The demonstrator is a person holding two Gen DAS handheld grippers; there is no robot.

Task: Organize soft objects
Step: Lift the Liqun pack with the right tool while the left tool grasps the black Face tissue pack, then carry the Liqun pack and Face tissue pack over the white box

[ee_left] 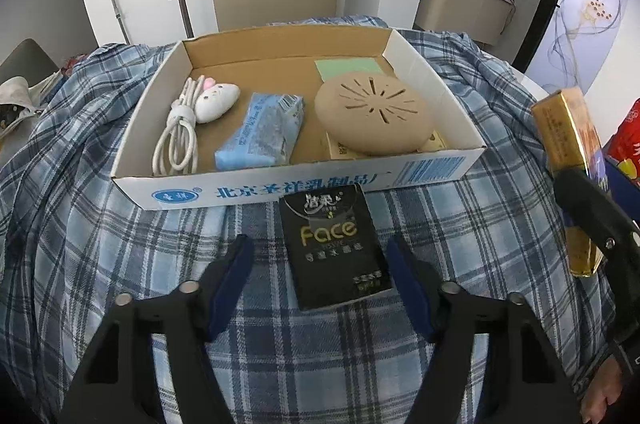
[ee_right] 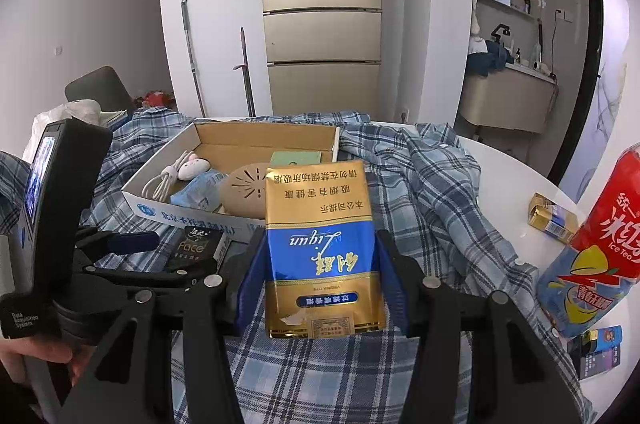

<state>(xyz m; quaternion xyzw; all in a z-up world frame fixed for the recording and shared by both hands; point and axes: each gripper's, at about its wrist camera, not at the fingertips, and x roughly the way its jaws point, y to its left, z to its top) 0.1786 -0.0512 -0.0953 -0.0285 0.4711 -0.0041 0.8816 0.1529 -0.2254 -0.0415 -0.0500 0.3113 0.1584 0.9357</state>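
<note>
Left wrist view shows the left gripper (ee_left: pixel 316 264) spread, its blue pads either side of the black tissue pack (ee_left: pixel 334 244) without pressing it; that pack lies on the plaid cloth (ee_left: pixel 120 244) just in front of the cardboard box (ee_left: pixel 436 168). Inside the box sit a white cable with a bunny charm (ee_left: pixel 188 120) at its left end, a light blue tissue pack (ee_left: pixel 262 132) in the middle, and a tan round vented pad (ee_left: pixel 374 114) toward its right end, with a green sheet (ee_left: pixel 348 66) behind. The right gripper (ee_right: pixel 320 288) pinches a gold and blue packet (ee_right: pixel 320 244), held upright to the right of the box. An iced tea bottle (ee_right: pixel 592 244) stands on the white desk (ee_right: pixel 516 184) further right of the box.
</note>
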